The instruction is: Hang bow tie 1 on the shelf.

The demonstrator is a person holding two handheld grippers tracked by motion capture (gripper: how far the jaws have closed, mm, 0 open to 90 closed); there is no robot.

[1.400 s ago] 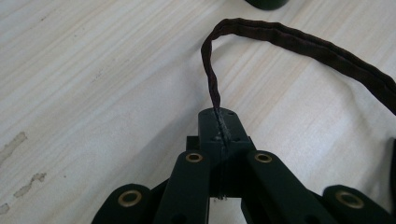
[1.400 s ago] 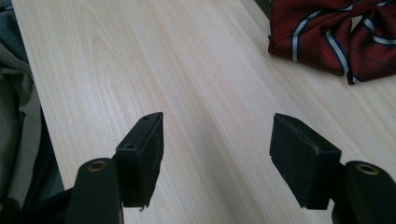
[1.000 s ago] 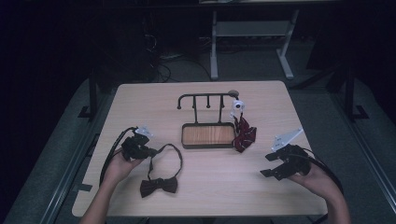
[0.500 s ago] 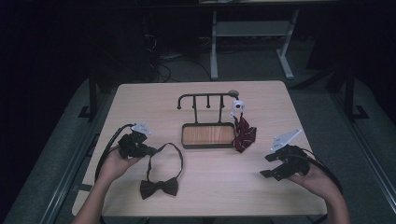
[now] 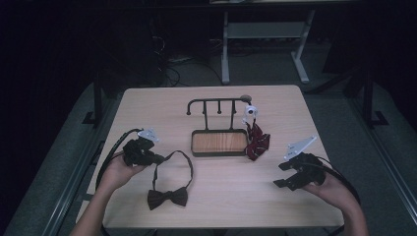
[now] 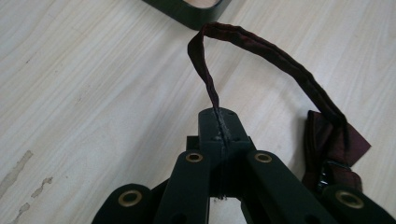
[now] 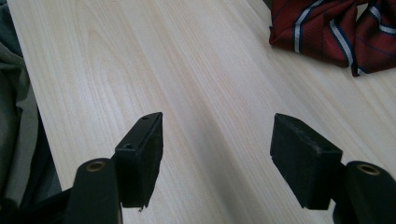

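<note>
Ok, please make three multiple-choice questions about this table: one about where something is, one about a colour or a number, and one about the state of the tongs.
1. Where is the striped red tie?
A. in the tray
B. on the table, at the right end of the tray
C. hanging on the rack

2. How many bow ties lie on the table?
A. one
B. two
C. three

3. What are the left tongs doing?
A. standing open above the table
B. shut on the strap of the dark bow tie
C. shut on the rack

Answers: 1 B, in the high view it lies on the wood right beside the tray. 2 A, the dark one is the only bow tie. 3 B, the left gripper view shows the strap pinched between the closed jaws, while the right tongs stand open and empty.
</note>
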